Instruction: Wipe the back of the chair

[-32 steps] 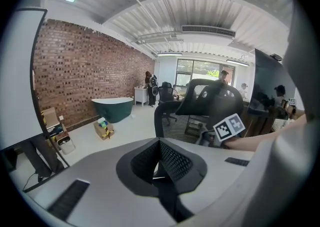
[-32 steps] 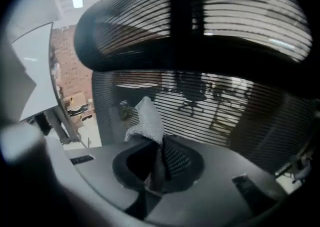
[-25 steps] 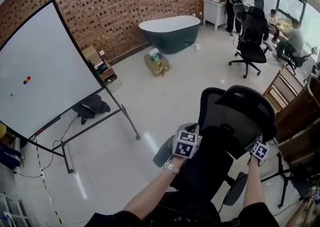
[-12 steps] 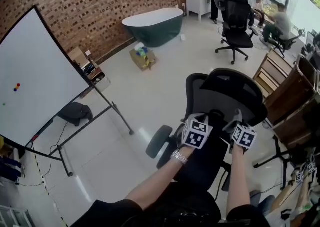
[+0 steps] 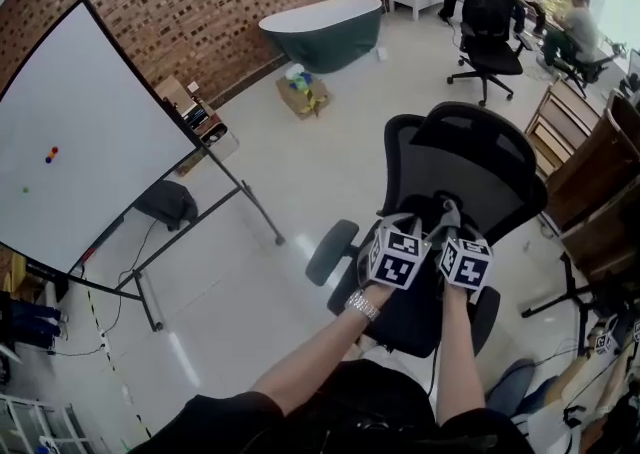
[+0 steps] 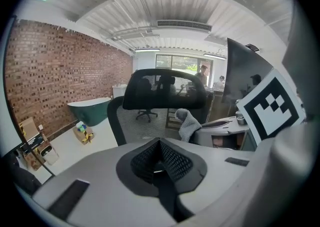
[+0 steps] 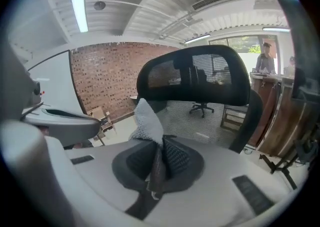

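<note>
A black mesh office chair stands right in front of me, its back and headrest facing me. Both grippers hover side by side just behind its backrest. My left gripper is shut with nothing between its pads. My right gripper is shut on a grey cloth, which sticks up from the jaws; the left gripper view also catches that cloth. The chair's headrest and mesh back fill the space ahead of both grippers, a short way off.
A whiteboard on a stand is at my left, with a dark bag under it. A green bathtub and a cardboard box sit by the brick wall. Another office chair, seated people and wooden furniture are on the right.
The right gripper has swung left and now sits close beside the left one behind the chair back. Both have risen slightly toward the backrest.
</note>
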